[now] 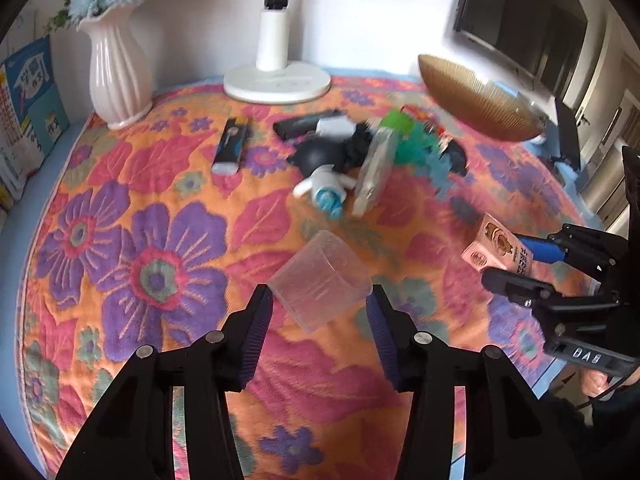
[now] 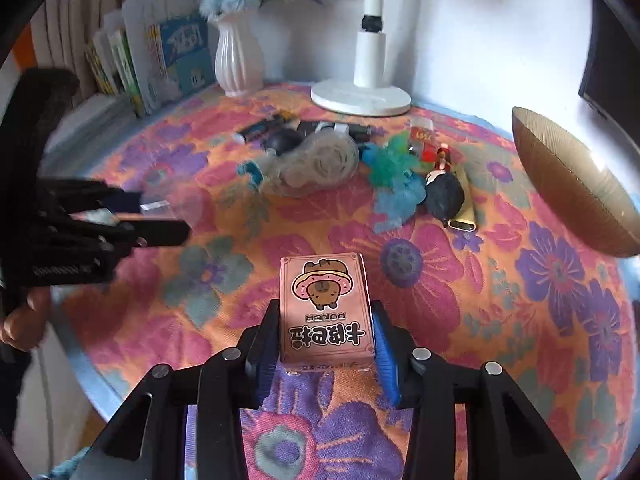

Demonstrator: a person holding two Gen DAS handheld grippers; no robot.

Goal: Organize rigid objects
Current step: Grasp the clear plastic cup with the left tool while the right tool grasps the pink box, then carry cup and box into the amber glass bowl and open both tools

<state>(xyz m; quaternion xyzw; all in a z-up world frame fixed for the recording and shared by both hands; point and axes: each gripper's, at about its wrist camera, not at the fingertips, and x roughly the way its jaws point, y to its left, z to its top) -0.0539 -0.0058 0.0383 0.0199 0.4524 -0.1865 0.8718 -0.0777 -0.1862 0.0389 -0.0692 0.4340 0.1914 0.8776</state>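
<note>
The right tool gripped the pink cartoon card box; the left tool straddled, jaws apart, a clear plastic block, probably needing closure next.

The left claw is held level and forward, its two fingers spread wide. In the left wrist view a clear block sits just ahead of the tips; whether the pads touch it cannot be told. The right claw is closed, both blue pads pressed against the sides of a pink card box. Fingers of the person's left hand are seen wrapped under the left handle.
</note>
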